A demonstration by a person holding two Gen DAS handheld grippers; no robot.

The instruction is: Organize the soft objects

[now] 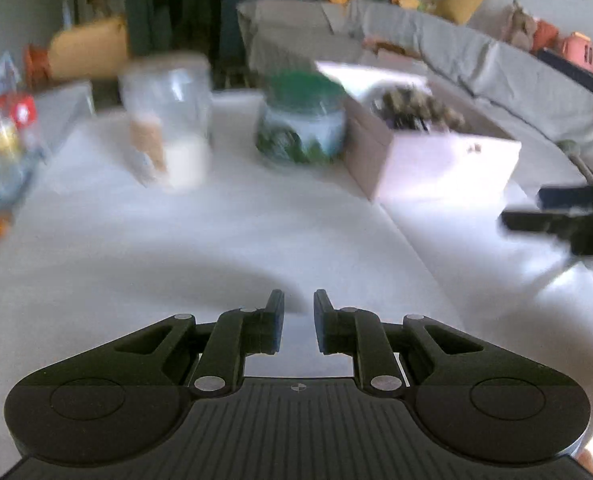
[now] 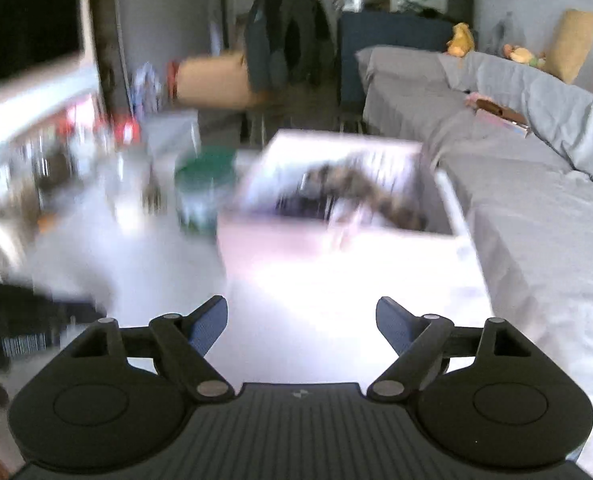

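A pale pink box (image 1: pixel 436 160) stands on the white table (image 1: pixel 216 240) with a mottled brown soft thing (image 1: pixel 420 108) inside it. In the right wrist view the box (image 2: pixel 336 248) is just ahead, with the brown soft thing (image 2: pixel 368 192) lying in it, blurred. My left gripper (image 1: pixel 298 320) hovers over the bare table, its jaws a narrow gap apart and empty. My right gripper (image 2: pixel 301 320) is wide open and empty, just short of the box. It also shows at the right edge of the left wrist view (image 1: pixel 536 216).
A green-lidded jar (image 1: pixel 302 120) and a clear glass jar (image 1: pixel 168 120) stand left of the box. Cluttered items (image 1: pixel 4 136) sit at the table's left end. A grey sofa (image 2: pixel 516 160) with cushions and soft toys (image 1: pixel 520 24) lies to the right.
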